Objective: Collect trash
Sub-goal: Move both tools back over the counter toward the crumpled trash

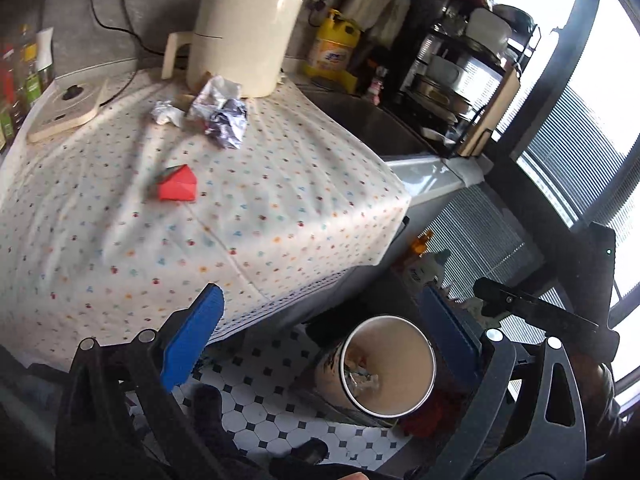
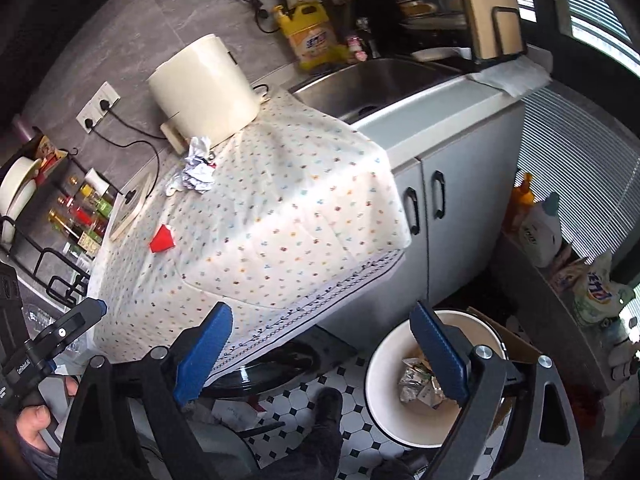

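A red folded paper lies on the dotted tablecloth; it also shows in the right wrist view. Crumpled white and blue paper and a smaller white wad lie near the cream appliance. A white bin with crumpled trash inside stands on the tiled floor; it shows in the right wrist view too. My left gripper is open and empty, held off the table's front edge above the bin. My right gripper is open and empty, also above the floor by the bin.
A sink, a yellow detergent jug and a dish rack are behind the table. A flat cream scale and bottles sit at the left. Cabinet doors and bags are at the right.
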`<state>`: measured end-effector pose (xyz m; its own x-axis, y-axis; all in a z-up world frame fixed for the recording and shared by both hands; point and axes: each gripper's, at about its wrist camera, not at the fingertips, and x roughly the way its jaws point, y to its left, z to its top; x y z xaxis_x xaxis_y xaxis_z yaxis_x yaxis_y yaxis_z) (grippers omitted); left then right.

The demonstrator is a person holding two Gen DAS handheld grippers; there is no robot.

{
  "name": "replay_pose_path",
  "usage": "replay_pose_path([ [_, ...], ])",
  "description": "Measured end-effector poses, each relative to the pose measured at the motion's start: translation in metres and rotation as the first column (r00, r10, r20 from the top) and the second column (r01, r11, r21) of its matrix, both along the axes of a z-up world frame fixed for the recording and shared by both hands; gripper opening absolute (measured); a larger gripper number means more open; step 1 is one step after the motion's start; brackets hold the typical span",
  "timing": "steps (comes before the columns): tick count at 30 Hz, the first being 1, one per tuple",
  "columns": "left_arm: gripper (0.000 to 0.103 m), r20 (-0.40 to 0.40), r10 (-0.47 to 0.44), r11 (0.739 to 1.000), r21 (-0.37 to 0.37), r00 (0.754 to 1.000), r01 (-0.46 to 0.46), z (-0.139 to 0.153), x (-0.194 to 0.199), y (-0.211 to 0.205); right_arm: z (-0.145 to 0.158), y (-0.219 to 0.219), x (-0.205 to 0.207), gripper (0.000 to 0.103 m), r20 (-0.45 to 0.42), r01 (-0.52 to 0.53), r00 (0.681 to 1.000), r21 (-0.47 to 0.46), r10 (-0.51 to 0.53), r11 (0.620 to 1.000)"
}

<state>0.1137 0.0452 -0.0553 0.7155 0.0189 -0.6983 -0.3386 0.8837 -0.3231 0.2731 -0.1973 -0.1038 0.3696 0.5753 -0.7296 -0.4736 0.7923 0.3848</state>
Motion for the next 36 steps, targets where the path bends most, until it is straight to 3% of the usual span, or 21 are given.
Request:
replay_pose_path([
  [10,0.097,0.011,0.17,0.985,-0.002,0.985,-0.17,0.003,-0.053,0.063,0.015,0.092,-0.011,0.091,0.025,-0.156,0.987,0.004,0.156,0.988],
  [18,0.097,0.027,0.235,0.972,-0.011,0.972,-0.234,0.002,-0.075,0.104,0.02,0.149,-0.019,0.091,0.036,-0.22,0.975,-0.008,0.22,0.976],
  [26,0.097,0.042,0.241,0.97,-0.05,0.97,-0.239,-0.009,-0.075,0.151,0.028,0.195,-0.023,0.091,0.059,-0.228,0.971,-0.035,0.23,0.973],
  [36,0.097,0.054,0.175,0.982,-0.085,0.983,-0.17,-0.026,-0.038,0.215,0.023,0.242,-0.005,0.084,0.05,-0.167,0.984,-0.063,0.17,0.984],
])
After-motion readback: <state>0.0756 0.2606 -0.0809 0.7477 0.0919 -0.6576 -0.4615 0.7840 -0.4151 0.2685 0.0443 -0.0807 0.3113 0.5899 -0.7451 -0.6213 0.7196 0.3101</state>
